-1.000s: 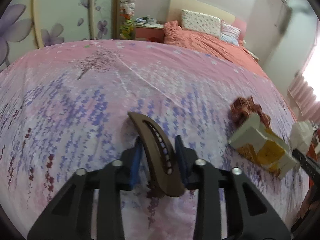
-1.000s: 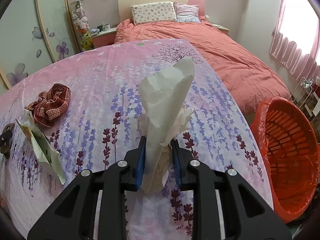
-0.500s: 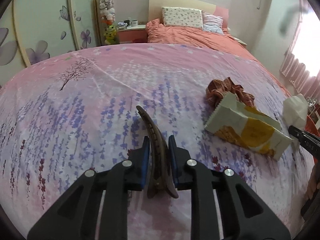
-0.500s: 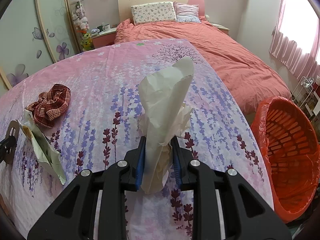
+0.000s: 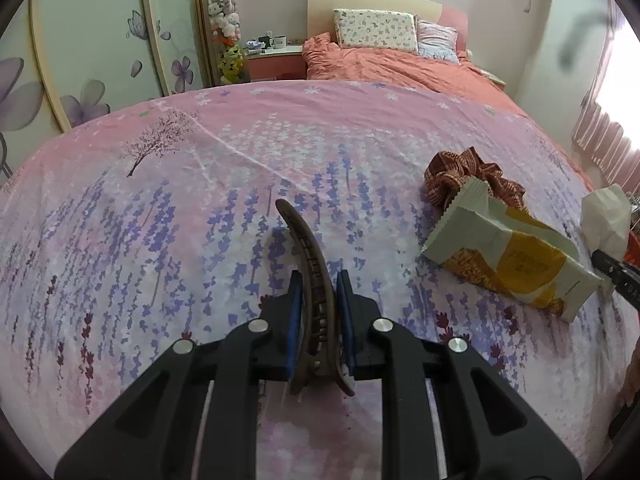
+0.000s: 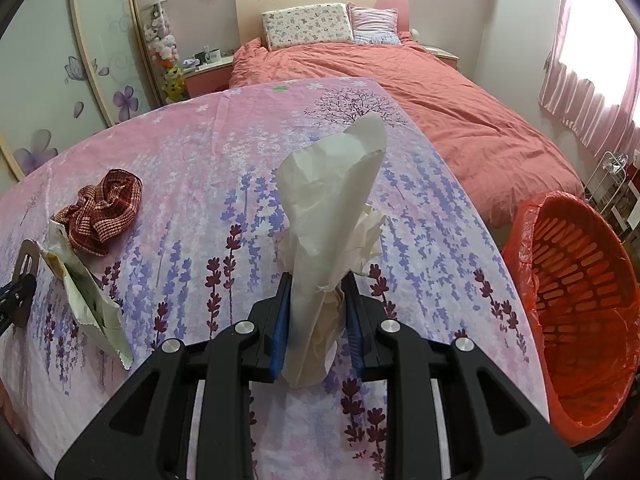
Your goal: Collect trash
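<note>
My left gripper (image 5: 318, 312) is shut on a brown hair clip (image 5: 310, 264) and holds it above the pink floral cloth (image 5: 200, 208). My right gripper (image 6: 316, 312) is shut on a crumpled white tissue (image 6: 332, 208) that stands up between its fingers. An empty snack wrapper (image 5: 508, 258) lies on the cloth to the right of the left gripper; it also shows at the left of the right wrist view (image 6: 86, 300). An orange bin (image 6: 576, 300) lined with an orange bag stands off the cloth's right edge.
A red checked scrunchie (image 5: 468, 176) lies just behind the wrapper, also in the right wrist view (image 6: 104, 210). A bed with a salmon duvet (image 6: 420, 92) lies beyond the cloth. A wardrobe (image 5: 80, 60) stands on the left.
My left gripper has closed on the hair clip, then lifted and turned with it. My right gripper holds still with the tissue.
</note>
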`<state>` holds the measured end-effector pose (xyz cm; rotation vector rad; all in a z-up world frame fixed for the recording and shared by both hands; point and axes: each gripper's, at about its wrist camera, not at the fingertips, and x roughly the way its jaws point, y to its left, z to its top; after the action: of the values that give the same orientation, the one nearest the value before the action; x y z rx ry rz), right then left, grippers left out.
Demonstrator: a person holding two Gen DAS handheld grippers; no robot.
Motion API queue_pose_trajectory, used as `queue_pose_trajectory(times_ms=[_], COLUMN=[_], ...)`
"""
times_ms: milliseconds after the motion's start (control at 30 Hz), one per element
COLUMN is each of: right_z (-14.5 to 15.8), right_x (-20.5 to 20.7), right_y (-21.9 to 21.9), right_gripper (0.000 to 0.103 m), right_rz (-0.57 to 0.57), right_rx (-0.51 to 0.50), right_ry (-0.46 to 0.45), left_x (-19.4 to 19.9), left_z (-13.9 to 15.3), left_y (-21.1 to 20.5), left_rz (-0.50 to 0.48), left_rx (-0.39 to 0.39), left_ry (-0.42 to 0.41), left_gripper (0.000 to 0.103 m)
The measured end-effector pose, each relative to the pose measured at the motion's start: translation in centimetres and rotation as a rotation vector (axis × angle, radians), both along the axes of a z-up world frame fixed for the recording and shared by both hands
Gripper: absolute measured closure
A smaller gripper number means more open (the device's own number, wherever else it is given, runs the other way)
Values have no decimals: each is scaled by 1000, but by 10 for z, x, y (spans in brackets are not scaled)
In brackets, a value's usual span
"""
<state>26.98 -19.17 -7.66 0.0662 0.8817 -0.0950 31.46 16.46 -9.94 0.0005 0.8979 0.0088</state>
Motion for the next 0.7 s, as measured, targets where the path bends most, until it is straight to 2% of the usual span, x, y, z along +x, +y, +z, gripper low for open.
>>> queue_pose_trajectory(times_ms=[167,267,700], right_z=[-1,-1,-1], right_x=[0,0,0], right_y=[0,1,-1], right_gripper=[78,78,76], right_rz=[1,1,1], right_rx=[13,8,17], right_ry=[-2,-1,-2], left_x=[0,-1,-1], left_z=[0,0,-1], left_y=[0,6,7], left_rz=[28,36,30], left_rx=[25,-5,-10], left_ry=[3,1,2], left_gripper=[73,73,71])
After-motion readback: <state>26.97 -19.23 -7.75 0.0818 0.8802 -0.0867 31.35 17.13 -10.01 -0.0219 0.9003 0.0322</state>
